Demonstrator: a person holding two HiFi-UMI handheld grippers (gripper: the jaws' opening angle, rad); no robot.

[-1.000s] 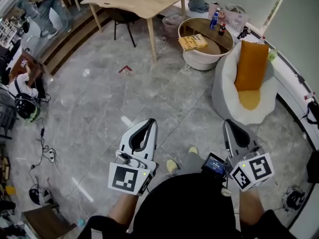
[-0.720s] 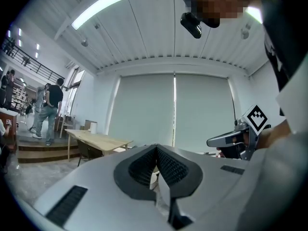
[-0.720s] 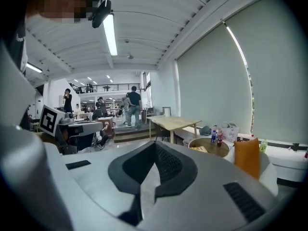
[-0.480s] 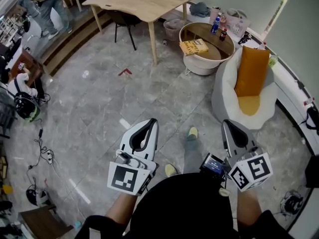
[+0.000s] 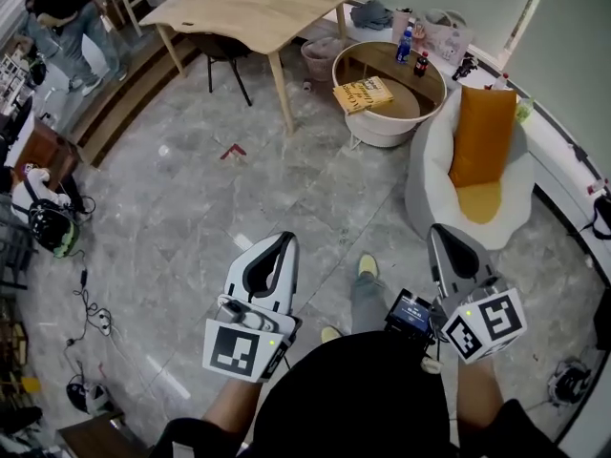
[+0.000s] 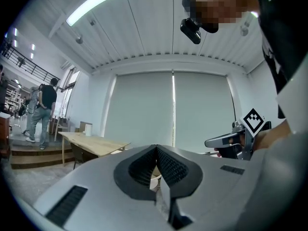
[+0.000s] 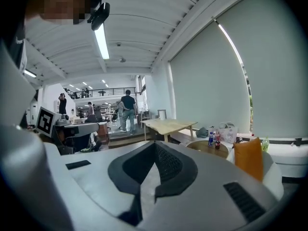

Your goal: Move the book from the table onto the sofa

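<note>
Book [image 5: 361, 94] lies well apart at 12 o'clock, long axis 8-to-2, equally far from left gripper [image 5: 285, 238] and right gripper [image 5: 437, 232]; both sets of jaws together, empty.

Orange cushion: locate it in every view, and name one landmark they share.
Head view: orange cushion upper right, on the white sofa.
Left gripper view: not in it.
Right gripper view: lower right, beside the round table.
Shared landmark: the pale wooden table, in all three.

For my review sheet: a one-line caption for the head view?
Left gripper and right gripper shut, empty, above the floor; book lies on round table beside sofa.
</note>
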